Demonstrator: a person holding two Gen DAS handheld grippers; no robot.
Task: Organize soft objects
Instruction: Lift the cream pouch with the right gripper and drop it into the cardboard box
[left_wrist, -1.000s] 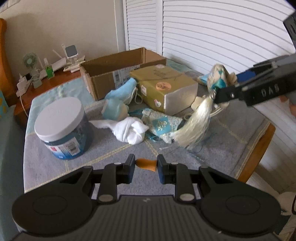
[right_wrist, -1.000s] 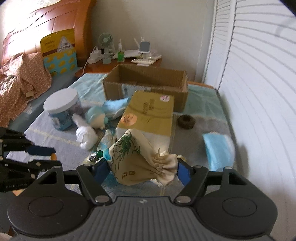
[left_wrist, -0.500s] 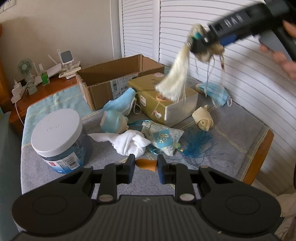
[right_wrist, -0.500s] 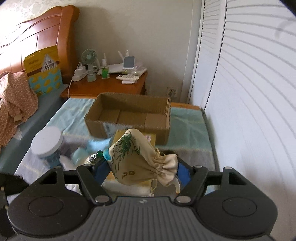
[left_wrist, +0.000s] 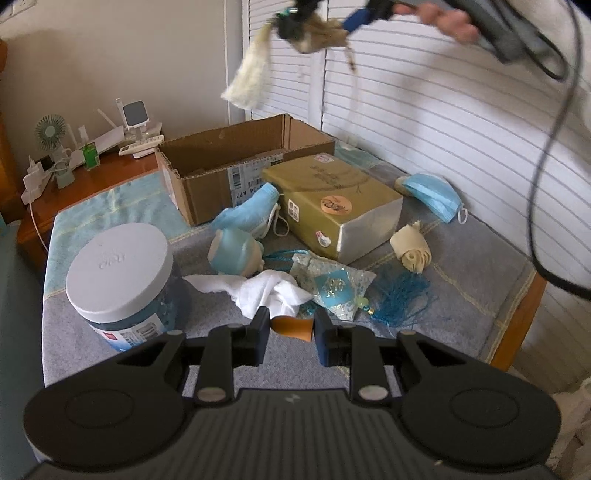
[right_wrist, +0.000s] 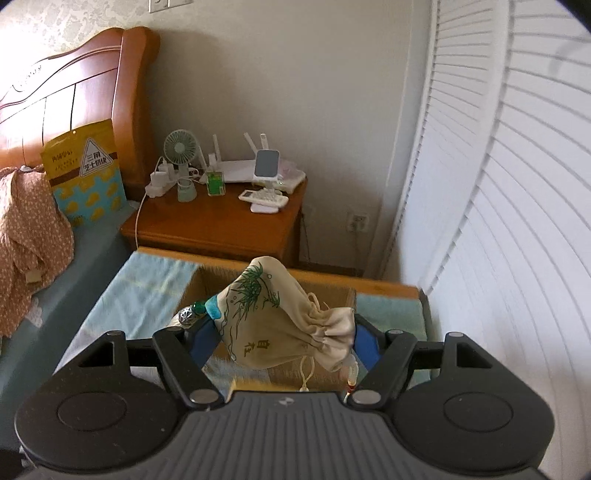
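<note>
our right tool (right_wrist: 282, 336) clamped on the drawstring pouch (right_wrist: 280, 321) up above the cardboard box (left_wrist: 236, 166), left tool (left_wrist: 291, 326) pinching an orange scrap (left_wrist: 291, 326), low over the surface (left_wrist: 461, 295)

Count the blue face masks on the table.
2: one face mask near the shutters, another mask beside the cardboard box. More may hide under clutter.

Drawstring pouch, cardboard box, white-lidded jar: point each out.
drawstring pouch (right_wrist: 273, 325), right wrist view, on the printed cloth body.
cardboard box (left_wrist: 218, 188), left wrist view, on its near outer wall.
white-lidded jar (left_wrist: 118, 266), left wrist view, on the lid top.
</note>
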